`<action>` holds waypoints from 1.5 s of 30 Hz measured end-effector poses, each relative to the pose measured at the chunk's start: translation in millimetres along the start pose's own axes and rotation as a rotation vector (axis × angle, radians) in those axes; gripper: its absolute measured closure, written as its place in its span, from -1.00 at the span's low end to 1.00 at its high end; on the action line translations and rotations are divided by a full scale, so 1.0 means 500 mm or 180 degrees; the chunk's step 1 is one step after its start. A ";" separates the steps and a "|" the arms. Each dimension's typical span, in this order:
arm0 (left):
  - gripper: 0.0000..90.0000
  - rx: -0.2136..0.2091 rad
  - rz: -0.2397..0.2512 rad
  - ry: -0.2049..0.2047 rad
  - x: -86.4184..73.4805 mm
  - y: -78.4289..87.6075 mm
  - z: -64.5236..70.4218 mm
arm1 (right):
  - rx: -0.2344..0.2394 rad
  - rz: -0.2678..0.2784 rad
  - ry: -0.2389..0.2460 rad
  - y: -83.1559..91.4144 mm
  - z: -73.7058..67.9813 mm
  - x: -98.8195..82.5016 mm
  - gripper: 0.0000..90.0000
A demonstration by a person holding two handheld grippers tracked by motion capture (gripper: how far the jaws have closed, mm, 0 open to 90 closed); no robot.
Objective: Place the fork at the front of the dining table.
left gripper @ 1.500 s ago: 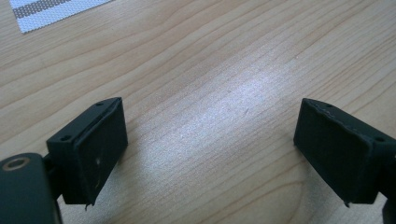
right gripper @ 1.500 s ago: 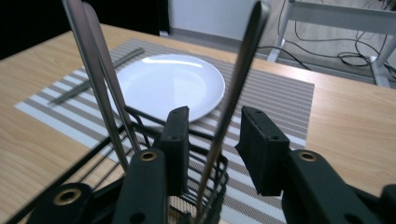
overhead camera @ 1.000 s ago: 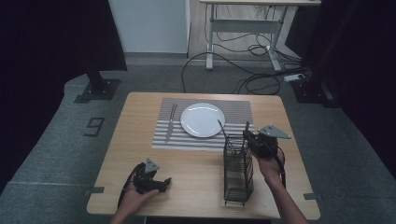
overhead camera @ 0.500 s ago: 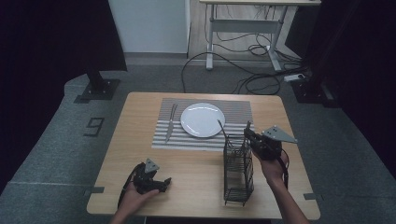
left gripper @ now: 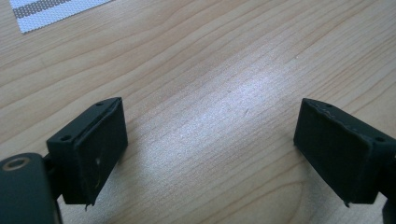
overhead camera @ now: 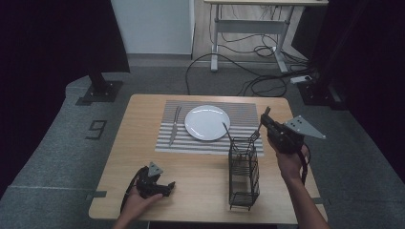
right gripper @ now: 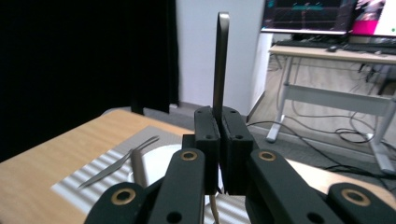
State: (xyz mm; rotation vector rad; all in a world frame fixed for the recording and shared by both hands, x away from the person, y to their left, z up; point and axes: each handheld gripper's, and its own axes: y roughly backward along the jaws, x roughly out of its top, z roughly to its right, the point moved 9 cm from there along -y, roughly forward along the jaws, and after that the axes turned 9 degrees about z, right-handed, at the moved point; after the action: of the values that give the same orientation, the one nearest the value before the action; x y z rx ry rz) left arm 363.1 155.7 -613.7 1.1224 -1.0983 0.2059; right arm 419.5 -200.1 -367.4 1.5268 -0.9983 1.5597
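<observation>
The right hand-held gripper (overhead camera: 265, 117) is clamped on the handle of a piece of cutlery (right gripper: 220, 60), whose flat metal handle stands up between the closed pads in the right gripper view; which kind of utensil it is cannot be told from here. In the high view this hand-held gripper hangs above the desk (overhead camera: 143, 157) near its right edge, just beside the top of the black wire cutlery basket (overhead camera: 243, 176), which stands upright toward the near right corner with another utensil handle (overhead camera: 225, 130) leaning out of it. Compared with a second ago, the right hand-held gripper has risen and drawn a little away from the basket's rim, toward the far right, the held piece coming up with it; the grip itself has not changed. The left hand-held gripper (overhead camera: 167, 187) rests on the desk near the near left corner, its jaws wide apart with only bare wood between the pads (left gripper: 100, 149), and it has stayed where it was. On the striped placemat (overhead camera: 167, 143) along the far edge, the white plate (overhead camera: 207, 122) and the fork (overhead camera: 174, 125) to its left lie unmoved.
</observation>
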 end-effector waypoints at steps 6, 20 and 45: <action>-0.79 0.0002 0.0005 0.0001 0.000 0.000 0.000 | -0.0113 0.0106 -0.0156 -0.006 0.029 0.004 0.92; -0.79 -0.0001 0.0005 -0.0002 0.000 0.000 0.000 | -0.0314 0.0069 0.0034 -0.027 0.062 -0.020 0.93; -0.79 -0.0004 0.0004 -0.0003 0.000 0.000 0.000 | -0.0319 -0.0541 0.0021 -0.112 0.101 -0.241 0.92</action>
State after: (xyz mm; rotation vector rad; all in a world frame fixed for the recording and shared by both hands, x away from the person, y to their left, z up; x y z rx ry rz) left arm 363.2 155.7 -613.8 1.1208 -1.0997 0.2056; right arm 495.9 -218.7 -485.8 1.4953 -0.9044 1.3755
